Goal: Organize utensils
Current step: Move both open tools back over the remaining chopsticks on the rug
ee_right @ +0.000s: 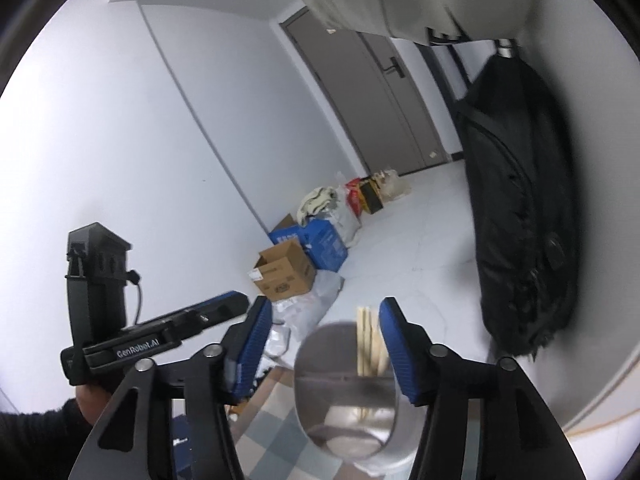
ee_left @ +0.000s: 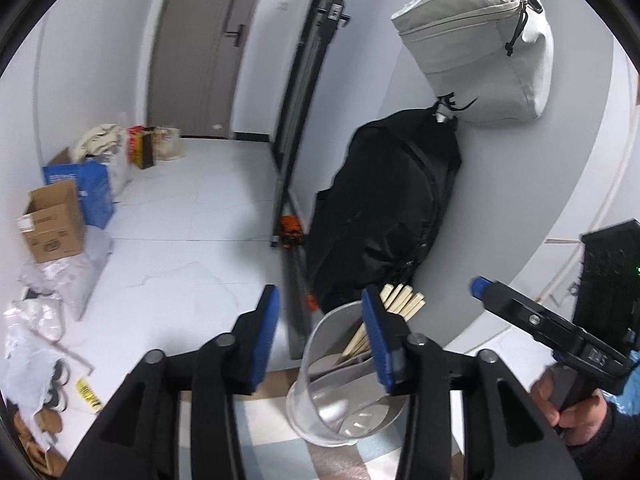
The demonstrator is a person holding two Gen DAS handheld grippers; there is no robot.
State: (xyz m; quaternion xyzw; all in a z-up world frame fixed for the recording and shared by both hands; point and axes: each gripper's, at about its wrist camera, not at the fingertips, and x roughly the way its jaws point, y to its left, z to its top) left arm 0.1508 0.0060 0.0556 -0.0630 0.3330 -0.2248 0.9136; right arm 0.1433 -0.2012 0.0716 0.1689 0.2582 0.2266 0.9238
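Right then, my utensil holder [ee_left: 340,396] stood on the checked cloth [ee_left: 272,432], wooden chopsticks [ee_left: 400,298] poking out of it, left gripper [ee_left: 320,336] released beside its rim, right gripper [ee_right: 326,344] spread wide and gripping nothing, black bag [ee_left: 384,208] against the wall behind

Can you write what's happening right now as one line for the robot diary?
stage: chopsticks in holder | left gripper: open, empty | right gripper: open, empty | holder: on checked cloth
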